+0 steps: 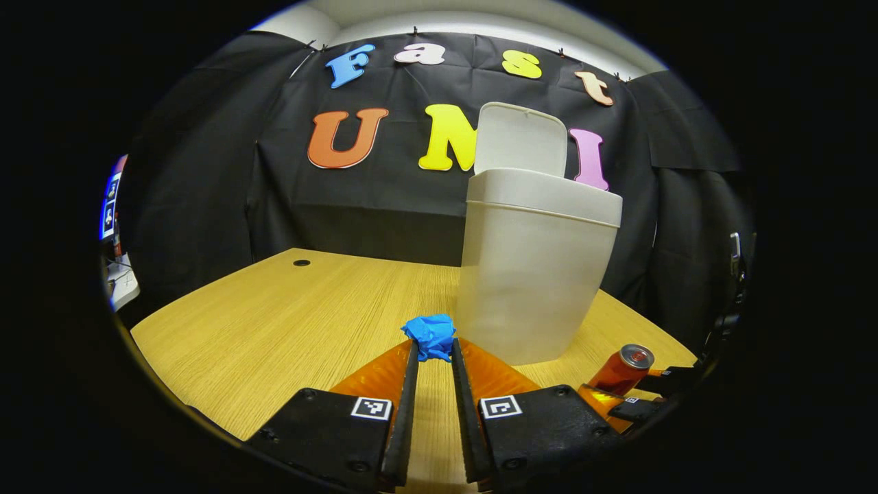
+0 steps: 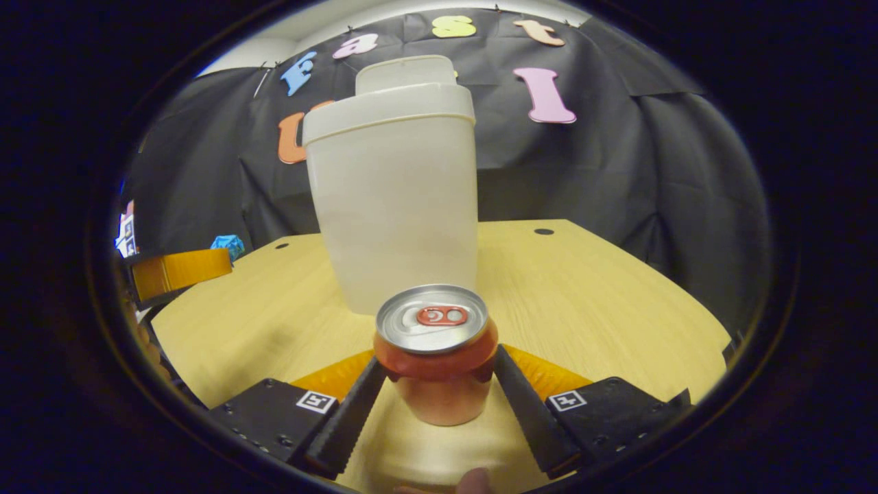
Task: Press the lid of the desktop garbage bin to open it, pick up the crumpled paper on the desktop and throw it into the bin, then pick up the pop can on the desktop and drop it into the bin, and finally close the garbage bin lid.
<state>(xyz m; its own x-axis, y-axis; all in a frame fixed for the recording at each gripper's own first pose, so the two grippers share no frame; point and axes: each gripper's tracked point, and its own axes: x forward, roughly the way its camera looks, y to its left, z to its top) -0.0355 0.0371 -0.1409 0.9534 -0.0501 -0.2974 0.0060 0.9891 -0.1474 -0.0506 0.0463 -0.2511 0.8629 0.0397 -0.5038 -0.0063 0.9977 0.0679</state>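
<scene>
The white desktop bin (image 1: 535,274) stands on the wooden table (image 1: 274,322) with its lid (image 1: 521,137) flipped up. My left gripper (image 1: 435,346) is shut on the blue crumpled paper (image 1: 429,335), just left of the bin's base. Low at the right, the other gripper holds the red pop can (image 1: 623,370). In the right gripper view the bin (image 2: 394,206) rises straight ahead with its lid (image 2: 405,72) up. My right gripper (image 2: 436,374) is shut on the pop can (image 2: 436,343), both fingers against its sides. The blue paper (image 2: 228,245) shows far left.
The table has a cable hole at the back (image 1: 302,263) and another behind the bin (image 2: 544,232). Black cloth walls close in behind and to the sides. Some equipment (image 1: 113,226) sits past the table's left edge. A person's fingertip (image 2: 473,480) shows at the bottom.
</scene>
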